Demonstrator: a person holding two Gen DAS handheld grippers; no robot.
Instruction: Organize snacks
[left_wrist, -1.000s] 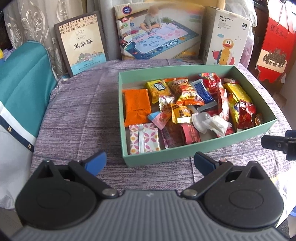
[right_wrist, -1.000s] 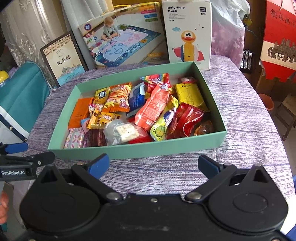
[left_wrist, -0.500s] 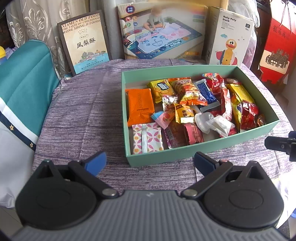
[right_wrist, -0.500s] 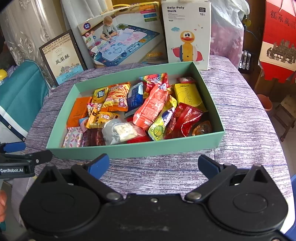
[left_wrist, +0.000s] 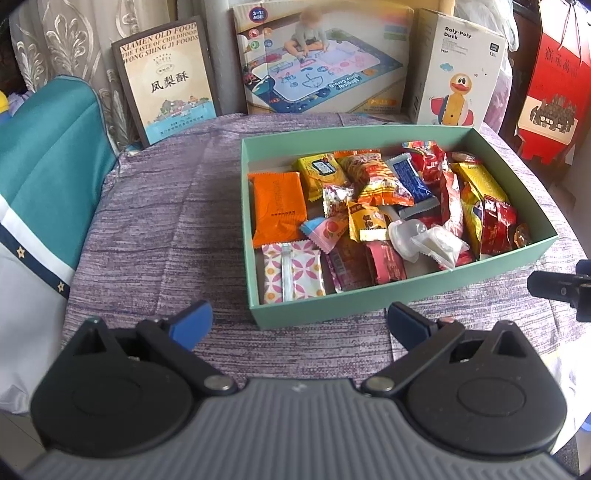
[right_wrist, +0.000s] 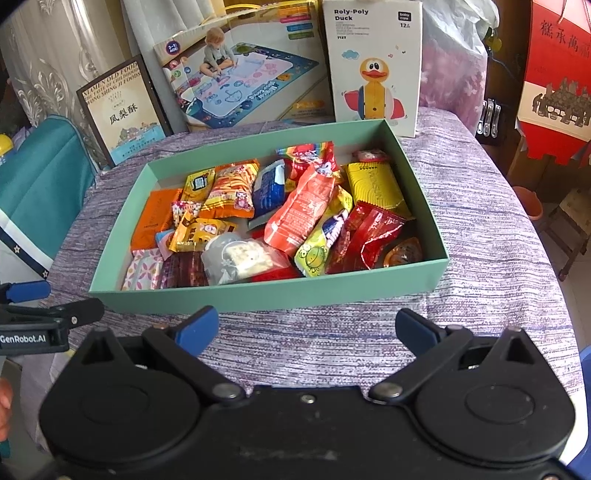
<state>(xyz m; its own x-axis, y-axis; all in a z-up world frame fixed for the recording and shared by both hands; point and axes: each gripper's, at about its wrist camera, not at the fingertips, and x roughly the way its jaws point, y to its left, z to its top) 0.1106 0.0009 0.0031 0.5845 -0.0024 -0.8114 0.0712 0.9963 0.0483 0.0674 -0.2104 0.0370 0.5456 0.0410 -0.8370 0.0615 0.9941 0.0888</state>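
A shallow green cardboard box (left_wrist: 402, 295) sits on a round bench draped in a ribbed purple cloth (left_wrist: 159, 229), nearer the bench's right edge than its left. It is packed with crinkly foil and plastic snack packets. A flat orange packet (left_wrist: 279, 206) lies against the box's left wall. A pink-and-orange patterned pouch (left_wrist: 291, 271) fills the near left corner. A clear bag of pale pieces (right_wrist: 240, 258) rests against the near wall. A long red packet (right_wrist: 304, 206) slants across the middle, a ridged yellow packet (right_wrist: 375, 188) lies toward the far right corner, and a glossy dark red one (right_wrist: 369, 236) sits beside the right wall.

Several packets are buried under others, and their print is too small to read.

At the bench's far edge stand a framed-look pastry box (left_wrist: 168, 81), a play-mat box (left_wrist: 321, 62) and a white duck toy box (right_wrist: 373, 62). A red carton (right_wrist: 557, 77) at the right is cut off by the frame.

The left tongs (left_wrist: 297, 319) hover low over the near edge of the bench, blue-tipped fingers (left_wrist: 190, 323) spread wide and gripping nothing. The right tongs (right_wrist: 306, 326) hang level beside them, likewise spread and empty, just short of the box's near wall.
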